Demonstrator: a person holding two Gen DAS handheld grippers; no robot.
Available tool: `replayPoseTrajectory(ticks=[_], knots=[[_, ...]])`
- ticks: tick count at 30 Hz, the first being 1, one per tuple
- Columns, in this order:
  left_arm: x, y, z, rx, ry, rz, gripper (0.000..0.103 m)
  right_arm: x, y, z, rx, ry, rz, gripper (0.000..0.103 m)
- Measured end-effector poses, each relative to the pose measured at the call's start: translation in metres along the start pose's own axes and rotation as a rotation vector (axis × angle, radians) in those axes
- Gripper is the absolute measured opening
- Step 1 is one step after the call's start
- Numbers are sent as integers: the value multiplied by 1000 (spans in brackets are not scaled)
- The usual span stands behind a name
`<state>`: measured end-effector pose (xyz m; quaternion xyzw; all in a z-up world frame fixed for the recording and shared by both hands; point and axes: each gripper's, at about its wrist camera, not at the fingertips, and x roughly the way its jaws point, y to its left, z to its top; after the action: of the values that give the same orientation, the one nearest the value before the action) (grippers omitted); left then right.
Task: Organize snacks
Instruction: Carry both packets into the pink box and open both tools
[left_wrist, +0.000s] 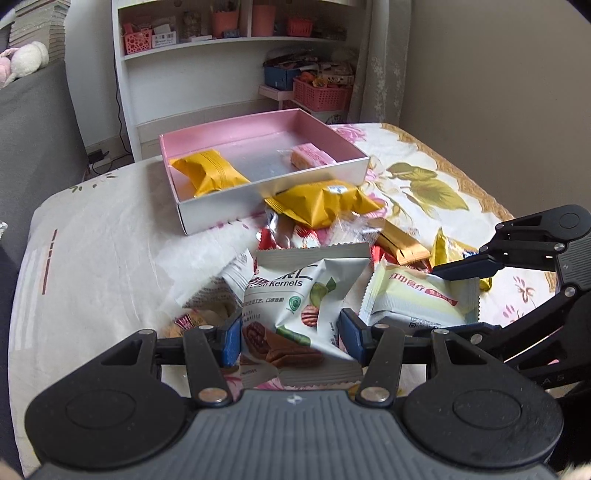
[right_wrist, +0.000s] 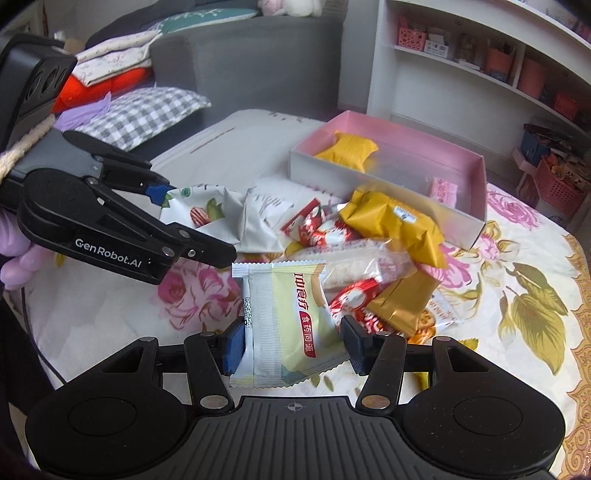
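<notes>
Currently: my left tool (left_wrist: 290, 341) grips a white nut packet (left_wrist: 295, 314); my right tool (right_wrist: 291, 343) grips a pale green packet (right_wrist: 288, 321), apparently above the snack pile (right_wrist: 354, 240) beside the pink box (right_wrist: 476, 177).

Both hand-held grippers (left_wrist: 291, 341) (right_wrist: 293, 343) clamped, tilted downward
</notes>
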<state>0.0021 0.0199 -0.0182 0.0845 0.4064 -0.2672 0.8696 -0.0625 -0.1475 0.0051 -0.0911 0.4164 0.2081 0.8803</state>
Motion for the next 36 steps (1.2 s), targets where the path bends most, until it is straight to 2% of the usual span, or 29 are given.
replayPoseTrajectory(ticks=[13, 24, 30, 36], knots=[[3, 16, 33, -85, -58, 43, 50, -10, -42, 37, 139, -75, -84, 54], [19, 22, 60, -149, -90, 64, 50, 7, -86, 62, 293, -85, -156, 54], [33, 23, 71, -163, -122, 78, 50, 20, -107, 74, 374, -96, -162, 54], [48, 23, 83, -177, -118, 80, 50, 39, -128, 84, 475, -115, -131, 54]])
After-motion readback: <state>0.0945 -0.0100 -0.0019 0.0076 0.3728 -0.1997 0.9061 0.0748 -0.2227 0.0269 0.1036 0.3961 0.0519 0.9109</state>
